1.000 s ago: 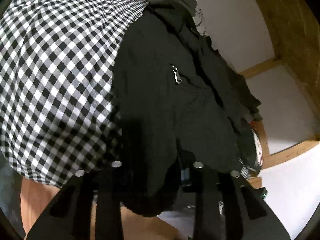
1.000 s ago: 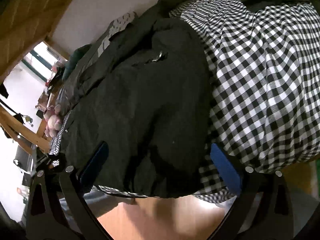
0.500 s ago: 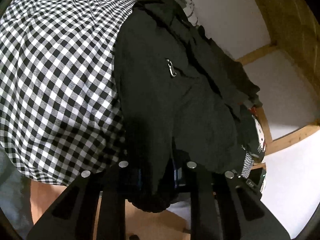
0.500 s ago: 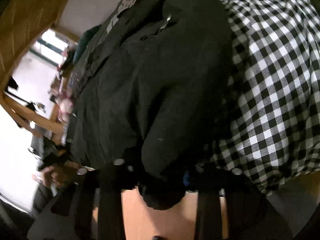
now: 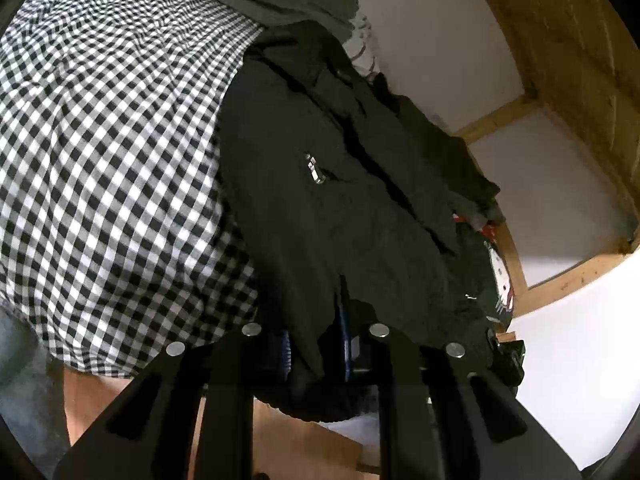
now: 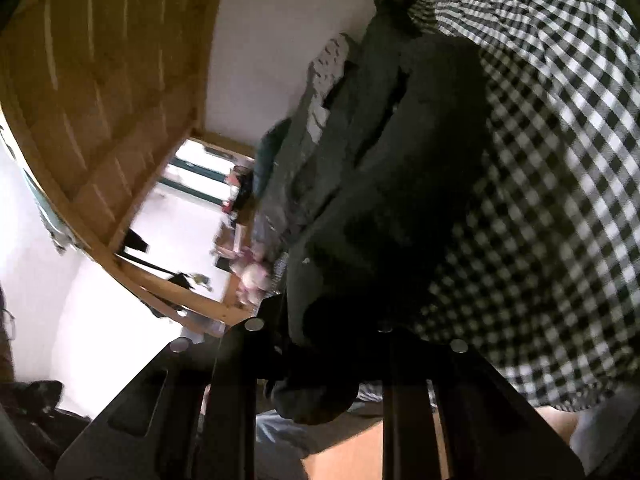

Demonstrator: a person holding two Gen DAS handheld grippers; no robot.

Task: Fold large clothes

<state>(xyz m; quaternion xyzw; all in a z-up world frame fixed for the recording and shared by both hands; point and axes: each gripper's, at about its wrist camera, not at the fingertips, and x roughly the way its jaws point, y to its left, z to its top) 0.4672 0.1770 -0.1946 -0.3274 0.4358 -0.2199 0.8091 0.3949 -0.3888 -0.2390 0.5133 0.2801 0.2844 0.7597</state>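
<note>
right gripper (image 6: 316, 344) now clamping black jacket (image 6: 400, 200) (jaws closing)

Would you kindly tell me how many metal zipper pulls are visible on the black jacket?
1. A silver zipper pull lies on the black jacket chest, right of the checkered sheet, in the left wrist view. Others may be hidden in folds; the right wrist view is too blurred.

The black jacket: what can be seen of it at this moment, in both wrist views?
The black jacket looks like matte, slightly crinkled fabric. A small metal zipper pull shows on its front. It lies spread and rumpled on the black-and-white checked bedcover, its far side bunched in folds. Its near hem is pinched between the jaws of the left gripper, and the right gripper is closing on another bunch of hem.
</note>
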